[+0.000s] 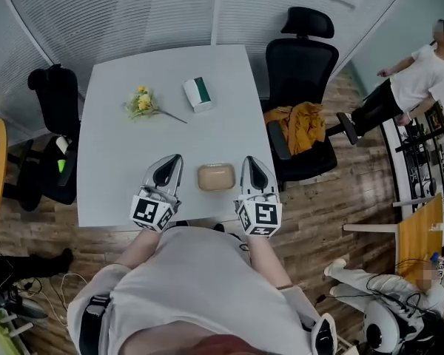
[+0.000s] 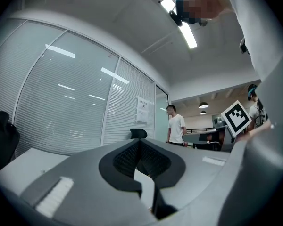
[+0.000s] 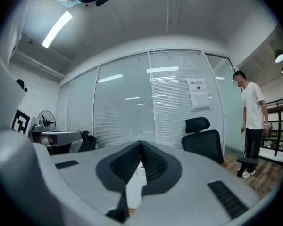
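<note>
A tan rounded case point(image 1: 217, 177) lies near the front edge of the white table point(image 1: 118, 168). My left gripper point(image 1: 170, 160) rests just left of the case, and my right gripper point(image 1: 252, 161) just right of it. Both stand with jaws closed tip to tip and nothing between them, in the left gripper view point(image 2: 139, 142) and the right gripper view point(image 3: 141, 144) alike. Neither touches the case. Farther back lie a small bunch of yellow flowers point(image 1: 143, 103) and a white box with a green band point(image 1: 198, 93).
A black office chair point(image 1: 305, 102) with an orange cloth point(image 1: 302, 124) on its seat stands at the table's right. Another black chair point(image 1: 55, 132) is on the left. A person point(image 1: 407, 87) stands at the far right. Frosted glass walls close the back.
</note>
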A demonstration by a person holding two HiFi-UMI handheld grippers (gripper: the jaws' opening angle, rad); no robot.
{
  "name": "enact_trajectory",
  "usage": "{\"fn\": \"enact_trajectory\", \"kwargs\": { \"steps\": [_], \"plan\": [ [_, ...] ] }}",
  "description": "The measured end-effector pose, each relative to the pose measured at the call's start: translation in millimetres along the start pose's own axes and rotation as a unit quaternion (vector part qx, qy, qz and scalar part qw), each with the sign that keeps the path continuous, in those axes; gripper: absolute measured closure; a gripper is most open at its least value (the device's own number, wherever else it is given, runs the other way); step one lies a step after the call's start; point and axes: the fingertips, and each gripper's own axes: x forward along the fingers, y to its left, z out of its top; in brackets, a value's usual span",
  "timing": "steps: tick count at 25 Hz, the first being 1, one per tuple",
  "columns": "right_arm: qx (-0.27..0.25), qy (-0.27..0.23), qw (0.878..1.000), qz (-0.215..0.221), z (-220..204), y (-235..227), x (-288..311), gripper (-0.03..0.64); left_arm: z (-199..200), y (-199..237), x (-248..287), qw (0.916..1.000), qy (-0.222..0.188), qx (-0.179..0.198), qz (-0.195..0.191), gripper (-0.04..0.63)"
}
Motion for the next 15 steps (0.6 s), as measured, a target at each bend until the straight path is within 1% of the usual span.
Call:
{"fn": "enact_trajectory", "kwargs": {
  "steps": [3,10,15],
  "plan": [
    [-0.001,0.007,1.000,-0.005,-4,0,10,0.609,-8,7,7,0.9999,0.005,-0.010,-0.003,0.586],
    [-0.005,0.030,0.999,-0.010,-17,-2,21,0.609,-23,12,17,0.9996,0.020,-0.016,-0.013,0.585],
    [-0.005,0.051,0.999,-0.012,-32,-5,25,0.609,-40,15,19,0.9988,0.041,-0.024,-0.013,0.584]
  ]
}}
